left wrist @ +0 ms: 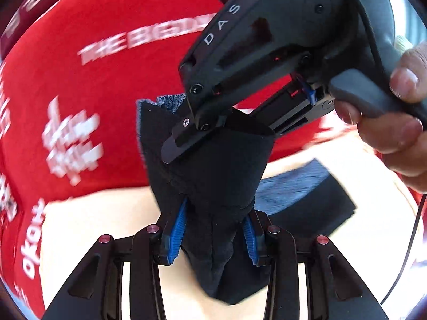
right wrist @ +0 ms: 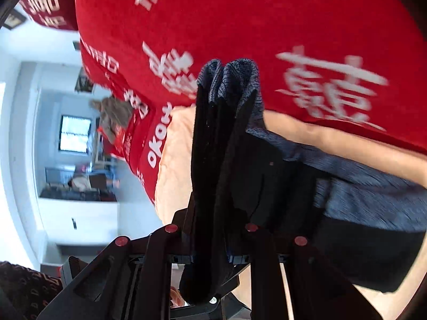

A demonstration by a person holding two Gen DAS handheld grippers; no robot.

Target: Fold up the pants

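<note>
The pants [left wrist: 213,165] are dark navy, nearly black, with a lighter blue inside. Both grippers hold one bunched end of them up off the bed. My left gripper [left wrist: 214,226] is shut on the cloth, which bulges between its blue pads [left wrist: 178,229]. My right gripper [left wrist: 184,144] comes in from the upper right in the left wrist view and is clamped on the same bundle just above. In the right wrist view the pants [right wrist: 229,138] stand upright between the fingers of my right gripper [right wrist: 213,213], and the rest trails right onto the sheet.
A red blanket [left wrist: 93,80] with white lettering covers the far side of the bed; it also shows in the right wrist view [right wrist: 240,21]. A peach sheet [left wrist: 106,213] lies beneath. A hand [left wrist: 395,112] holds the right gripper's handle. A room with a window [right wrist: 74,133] is at left.
</note>
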